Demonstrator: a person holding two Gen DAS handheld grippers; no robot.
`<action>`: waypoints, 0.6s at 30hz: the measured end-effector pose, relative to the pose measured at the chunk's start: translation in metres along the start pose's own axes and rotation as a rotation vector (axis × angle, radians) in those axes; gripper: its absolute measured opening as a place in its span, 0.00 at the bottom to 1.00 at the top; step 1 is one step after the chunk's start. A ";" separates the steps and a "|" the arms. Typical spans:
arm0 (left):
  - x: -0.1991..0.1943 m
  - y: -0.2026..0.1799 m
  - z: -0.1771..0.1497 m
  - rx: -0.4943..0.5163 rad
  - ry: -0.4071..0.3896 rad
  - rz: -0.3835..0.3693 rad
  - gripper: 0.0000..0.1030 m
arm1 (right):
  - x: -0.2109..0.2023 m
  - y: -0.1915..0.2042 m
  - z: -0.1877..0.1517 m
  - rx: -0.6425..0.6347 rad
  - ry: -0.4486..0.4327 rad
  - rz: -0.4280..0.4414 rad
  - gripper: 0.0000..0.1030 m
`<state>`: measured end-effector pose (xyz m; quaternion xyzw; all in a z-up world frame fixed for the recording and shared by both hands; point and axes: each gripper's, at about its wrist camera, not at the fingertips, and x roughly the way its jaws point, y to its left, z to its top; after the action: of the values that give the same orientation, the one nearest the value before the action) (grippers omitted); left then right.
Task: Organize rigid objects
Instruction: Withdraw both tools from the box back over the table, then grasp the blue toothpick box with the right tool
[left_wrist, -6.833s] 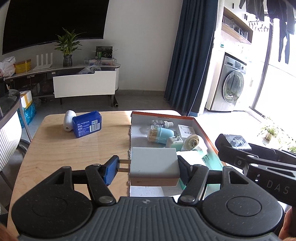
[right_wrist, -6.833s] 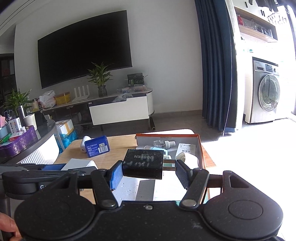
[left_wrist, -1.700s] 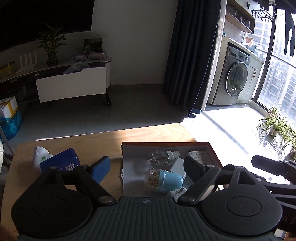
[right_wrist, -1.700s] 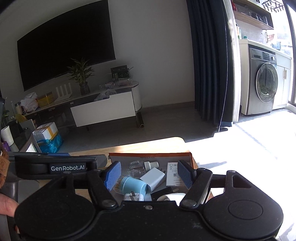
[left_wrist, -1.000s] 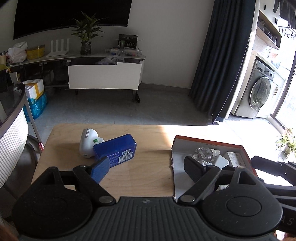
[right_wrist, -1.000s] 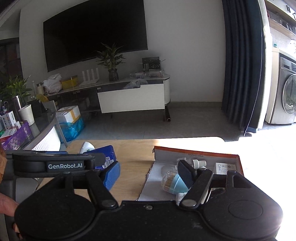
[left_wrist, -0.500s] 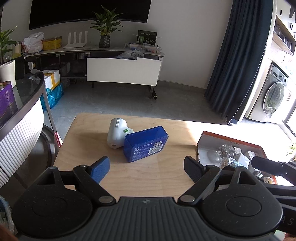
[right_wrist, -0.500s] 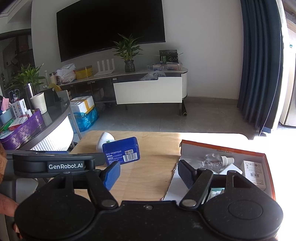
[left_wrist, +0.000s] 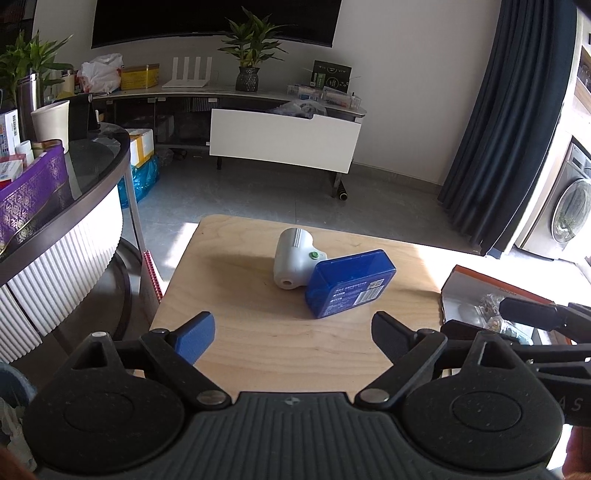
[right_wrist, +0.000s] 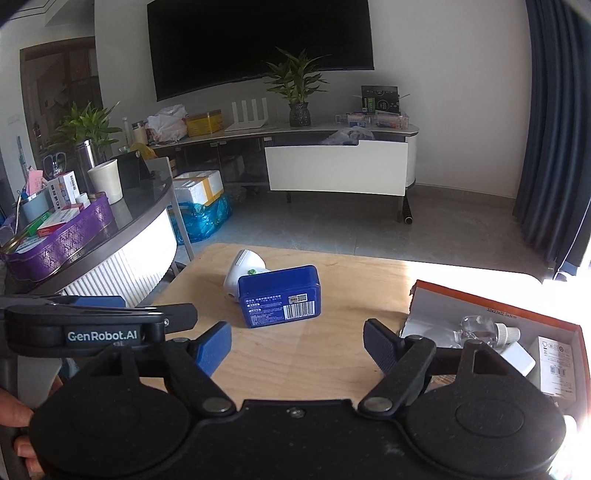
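A blue plastic box (left_wrist: 349, 282) lies on the wooden table (left_wrist: 258, 332), touching a white plug-in device (left_wrist: 295, 258) behind it. Both also show in the right wrist view, the box (right_wrist: 280, 301) in front of the white device (right_wrist: 243, 273). My left gripper (left_wrist: 293, 332) is open and empty, just short of the blue box. My right gripper (right_wrist: 297, 347) is open and empty, also short of the box. An orange-rimmed tray (right_wrist: 491, 306) at the right holds a clear dropper bottle (right_wrist: 484, 328), a white charger (right_wrist: 517, 356) and a small white carton (right_wrist: 557, 363).
A curved glass-topped counter (left_wrist: 74, 192) with a purple basket (left_wrist: 33, 188) stands left of the table. The table's left edge (left_wrist: 173, 280) drops to the floor. The tray's corner (left_wrist: 454, 284) shows at the right in the left wrist view. A TV stand (left_wrist: 280, 133) stands at the back.
Both grippers let go of the grey charger and the black charger into the tray, then swung left. The blue box and white device now sit ahead of both open grippers.
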<state>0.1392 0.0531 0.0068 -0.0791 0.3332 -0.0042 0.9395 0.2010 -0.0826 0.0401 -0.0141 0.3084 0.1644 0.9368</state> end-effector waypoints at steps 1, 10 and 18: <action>0.000 0.004 -0.001 -0.005 0.001 0.007 0.92 | 0.006 0.001 0.003 -0.014 0.004 -0.004 0.90; 0.001 0.030 -0.007 -0.073 0.009 0.022 0.92 | 0.077 -0.010 0.039 0.136 0.113 -0.076 0.90; 0.006 0.043 -0.012 -0.087 0.021 0.039 0.92 | 0.141 0.002 0.062 0.165 0.132 -0.189 0.90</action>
<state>0.1342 0.0934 -0.0125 -0.1131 0.3445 0.0279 0.9315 0.3420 -0.0303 0.0086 0.0231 0.3792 0.0483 0.9238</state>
